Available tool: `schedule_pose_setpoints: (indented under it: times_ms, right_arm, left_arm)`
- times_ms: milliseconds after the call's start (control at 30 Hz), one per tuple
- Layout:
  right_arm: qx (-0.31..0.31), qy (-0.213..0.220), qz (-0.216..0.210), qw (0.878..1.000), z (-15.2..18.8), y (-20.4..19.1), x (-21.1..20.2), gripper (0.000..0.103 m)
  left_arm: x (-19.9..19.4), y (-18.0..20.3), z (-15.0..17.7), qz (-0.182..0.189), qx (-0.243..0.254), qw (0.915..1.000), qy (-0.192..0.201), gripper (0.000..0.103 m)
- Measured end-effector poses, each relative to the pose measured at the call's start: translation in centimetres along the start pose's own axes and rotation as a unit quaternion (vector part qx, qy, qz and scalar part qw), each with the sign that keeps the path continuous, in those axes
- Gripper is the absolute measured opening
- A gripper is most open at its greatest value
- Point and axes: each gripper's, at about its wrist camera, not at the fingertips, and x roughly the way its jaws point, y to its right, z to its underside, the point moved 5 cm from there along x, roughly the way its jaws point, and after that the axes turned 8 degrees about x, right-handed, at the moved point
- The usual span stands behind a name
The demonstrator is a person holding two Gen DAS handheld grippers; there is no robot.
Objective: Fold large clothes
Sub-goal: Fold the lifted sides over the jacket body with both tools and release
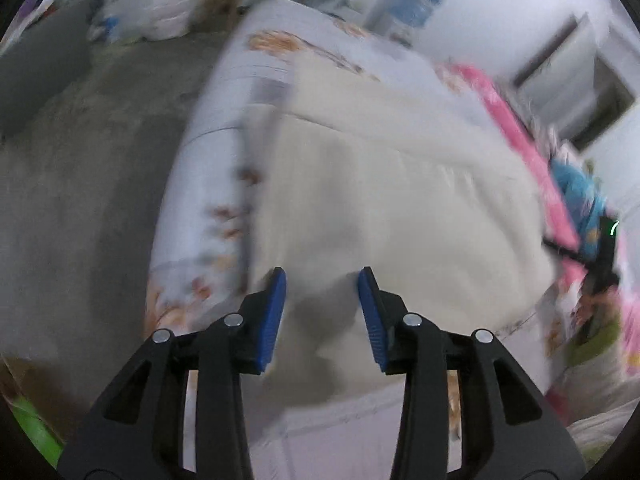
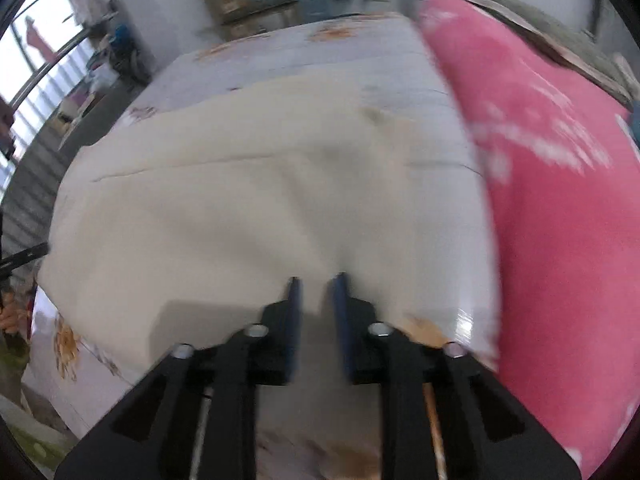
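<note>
Left wrist view shows the left gripper [image 1: 322,280] spread wide above the near edge of a cream garment [image 1: 400,184], pinching nothing. From the right wrist view, the right gripper [image 2: 318,284] has its tips apart too, though closer together, with nothing between them. That garment [image 2: 224,216] lies spread over a bed [image 2: 360,56] with a flowered sheet, beside a pink blanket [image 2: 560,184]. It looks smoothed out, with a crease line or layer edge across it, but blur hides how many layers there are. I'd judge the folding early or midway; more folds remain.
</note>
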Motion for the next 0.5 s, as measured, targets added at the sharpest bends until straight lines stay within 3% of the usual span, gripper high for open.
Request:
schedule_pose_setpoints:
  times_ms: [100, 167, 233, 300, 367, 400, 500]
  right_arm:
    - [0.009, 0.027, 0.057, 0.998, -0.1, 1.2, -2.5, 0.015]
    - [-0.006, 0.045, 0.048, 0.998, -0.2, -0.3, -3.8, 0.016]
    - [-0.049, 0.045, -0.004, 0.998, 0.6, -4.3, -3.8, 0.017]
    - [-0.109, 0.032, -0.025, 0.993, 2.4, -7.4, -2.7, 0.023]
    - [-0.166, 0.015, 0.008, 0.986, 4.3, -8.1, -1.4, 0.027]
    - [-0.184, 0.006, 0.029, 0.982, 5.2, -7.3, -0.8, 0.03]
    - [-0.13, 0.003, 0.006, 0.992, 6.0, -2.6, -2.6, 0.031]
  left_arm:
    - [-2.8, -0.6, 0.1, -0.068, 0.011, 0.9971, 0.032, 0.033]
    - [-3.8, 1.5, -0.2, -0.045, 0.045, 0.9966, 0.052, 0.034]
    - [-3.9, 4.7, -0.1, -0.003, 0.082, 0.9948, 0.061, 0.038]
    - [-2.0, 8.2, 0.8, 0.011, 0.132, 0.9906, 0.034, 0.042]
    - [0.4, 9.2, 2.9, -0.022, 0.172, 0.9846, -0.021, 0.043]
    - [0.3, 9.3, 3.8, -0.036, 0.197, 0.9798, -0.01, 0.043]
    - [-1.4, 7.5, 5.1, -0.046, 0.19, 0.9806, -0.016, 0.046]
